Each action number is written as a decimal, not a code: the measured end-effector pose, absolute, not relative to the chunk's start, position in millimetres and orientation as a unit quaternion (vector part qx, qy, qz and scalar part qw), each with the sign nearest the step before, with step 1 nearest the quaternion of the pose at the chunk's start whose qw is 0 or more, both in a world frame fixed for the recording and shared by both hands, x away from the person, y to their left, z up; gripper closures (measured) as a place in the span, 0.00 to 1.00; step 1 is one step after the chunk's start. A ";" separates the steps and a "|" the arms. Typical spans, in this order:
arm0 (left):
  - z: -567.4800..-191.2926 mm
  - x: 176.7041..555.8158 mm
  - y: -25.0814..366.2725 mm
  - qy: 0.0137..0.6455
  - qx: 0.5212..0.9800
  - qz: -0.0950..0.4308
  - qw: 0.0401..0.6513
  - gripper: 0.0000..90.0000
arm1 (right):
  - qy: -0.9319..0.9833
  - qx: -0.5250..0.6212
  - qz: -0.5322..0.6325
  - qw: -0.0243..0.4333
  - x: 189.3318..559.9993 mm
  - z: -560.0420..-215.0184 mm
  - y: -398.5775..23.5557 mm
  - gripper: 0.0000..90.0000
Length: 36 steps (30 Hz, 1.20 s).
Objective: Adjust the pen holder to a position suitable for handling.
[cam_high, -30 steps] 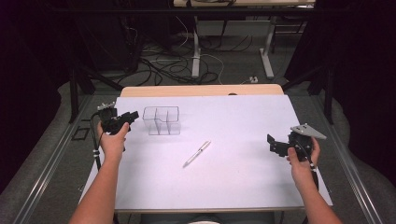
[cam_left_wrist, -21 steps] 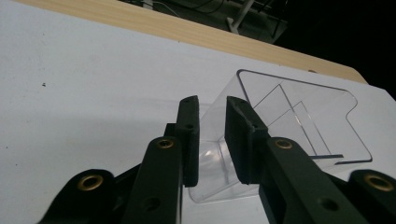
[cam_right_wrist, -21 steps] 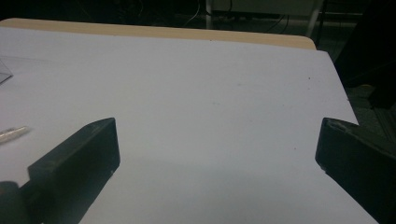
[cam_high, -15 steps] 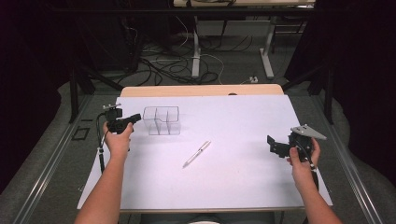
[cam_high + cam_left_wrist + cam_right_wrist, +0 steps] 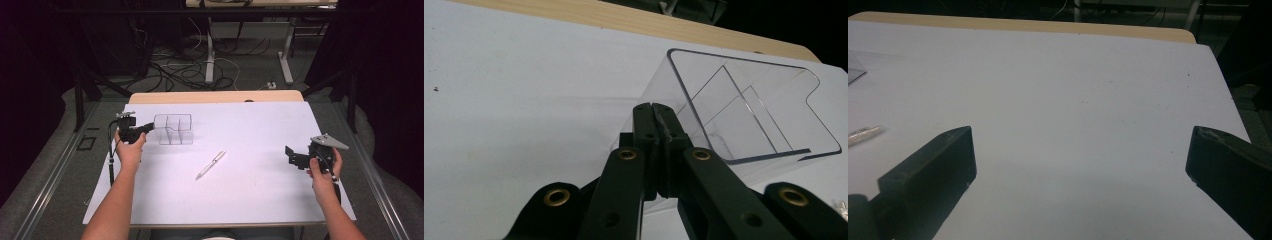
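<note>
A clear plastic box (image 5: 173, 129) with inner dividers stands at the back left of the white table (image 5: 250, 195). My left gripper (image 5: 149, 127) reaches its left wall. In the left gripper view the jaws (image 5: 654, 111) have just been closing and now pinch the thin wall of the clear box (image 5: 744, 110). A silver pen (image 5: 211, 164) lies loose mid-table, in front of the box. My right gripper (image 5: 291, 156) hovers at the right side, open with nothing between its jaws (image 5: 1080, 150). The pen's tip (image 5: 863, 134) is far off at the left there.
A wooden strip (image 5: 215, 97) runs along the table's far edge. Beyond it are a dark floor, cables and desk legs (image 5: 210, 55). White surface stretches between the pen and the right gripper.
The left gripper's jaws have come together on the box's left wall. The right hand, the pen and the box have not moved.
</note>
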<state>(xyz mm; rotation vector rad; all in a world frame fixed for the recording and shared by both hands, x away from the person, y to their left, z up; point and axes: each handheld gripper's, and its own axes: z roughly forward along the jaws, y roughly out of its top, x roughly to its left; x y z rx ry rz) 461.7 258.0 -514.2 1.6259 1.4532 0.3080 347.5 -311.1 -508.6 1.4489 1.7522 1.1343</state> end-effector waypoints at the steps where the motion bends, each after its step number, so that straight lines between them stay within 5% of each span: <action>1: -514.7 461.9 258.4 0.588 0.658 0.121 0.455 1.00 | 0.661 0.543 0.423 0.299 347.8 -508.9 -311.5 0.00; 36: -520.7 471.5 230.7 0.543 0.681 0.123 0.476 1.00 | 0.669 0.539 0.420 0.292 348.9 -511.5 -308.6 0.00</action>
